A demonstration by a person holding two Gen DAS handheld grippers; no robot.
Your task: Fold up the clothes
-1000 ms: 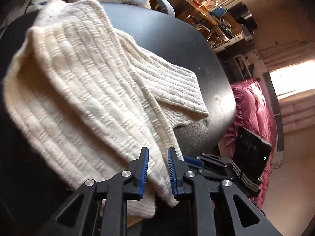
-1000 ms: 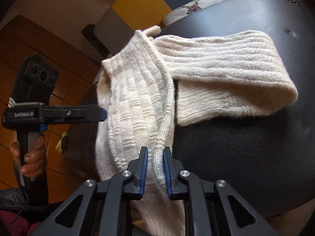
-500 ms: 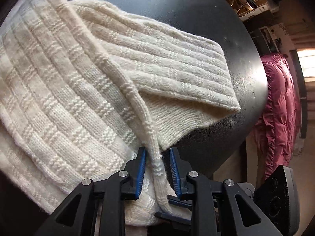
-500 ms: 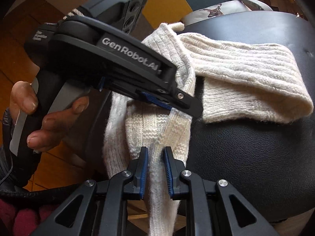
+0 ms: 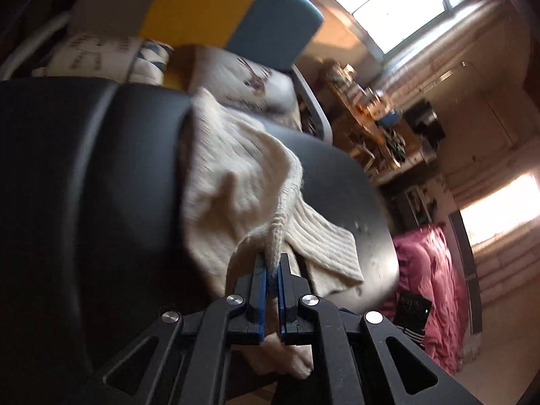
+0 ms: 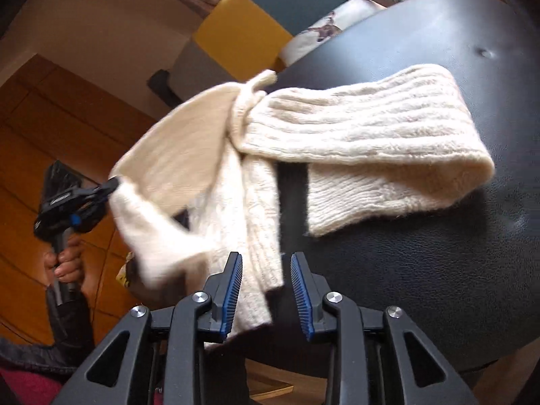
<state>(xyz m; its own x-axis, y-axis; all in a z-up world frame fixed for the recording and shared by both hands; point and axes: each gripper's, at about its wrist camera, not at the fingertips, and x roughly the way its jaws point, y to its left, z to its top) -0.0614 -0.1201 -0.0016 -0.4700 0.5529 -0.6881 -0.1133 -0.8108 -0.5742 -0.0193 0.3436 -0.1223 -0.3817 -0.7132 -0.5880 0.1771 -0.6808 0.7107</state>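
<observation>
Two grippers work one cream ribbed-knit garment [image 6: 354,135], which lies across a round black leather-look tabletop [image 6: 422,270] with its near-left end hanging over the edge. The left gripper [image 5: 272,270] has its jaws clenched on a corded seam edge of the knit, and lifts that flap up and away to the left, so the cloth runs taut from the jaws toward the far knotted bunch. The right gripper [image 6: 266,290] stands with jaws released, wide apart; the dangling ribbed strip hangs between them but is not pinched.

The garment's long axis runs left to right: a thick folded band lies flat on the right half of the tabletop, doubled over at its right end. The free strip lies straight ahead of the right gripper, so that hand is nearer for a grasp. The knit is soft, bulky and stretchy, and likely to sag where unsupported.
</observation>
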